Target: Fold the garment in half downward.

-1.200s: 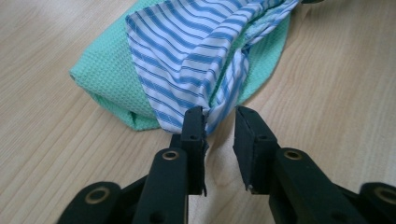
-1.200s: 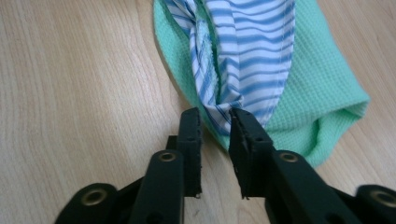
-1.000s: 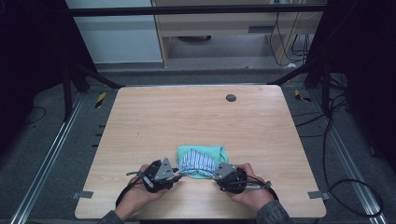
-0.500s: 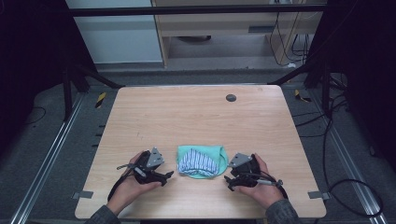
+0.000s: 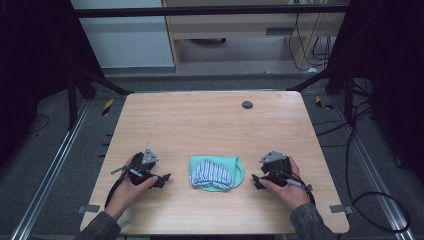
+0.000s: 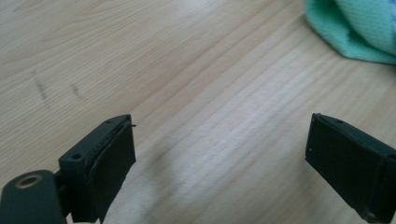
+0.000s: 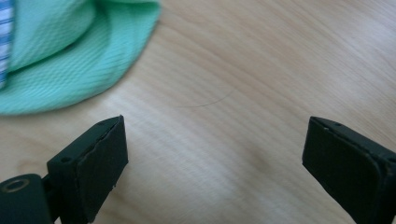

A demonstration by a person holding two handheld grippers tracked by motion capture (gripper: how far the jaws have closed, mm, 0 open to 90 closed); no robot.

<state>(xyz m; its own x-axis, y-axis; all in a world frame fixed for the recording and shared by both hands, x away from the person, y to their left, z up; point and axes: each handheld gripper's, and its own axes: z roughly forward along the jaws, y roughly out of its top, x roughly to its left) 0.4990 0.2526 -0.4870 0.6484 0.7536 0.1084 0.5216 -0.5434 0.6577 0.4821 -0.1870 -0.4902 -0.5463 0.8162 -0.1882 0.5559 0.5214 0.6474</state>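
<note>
We have bare worktop (image 5: 210,130) all around; only the folded cloth (image 5: 216,173) lies between our left gripper (image 5: 161,179) and right gripper (image 5: 257,182).

Grey sleeves; each black tool (image 5: 166,178) has 2 square jaws.

Folded green-and-blue-striped cloth (image 5: 216,173) lies bunched near the table's front edge.
</note>
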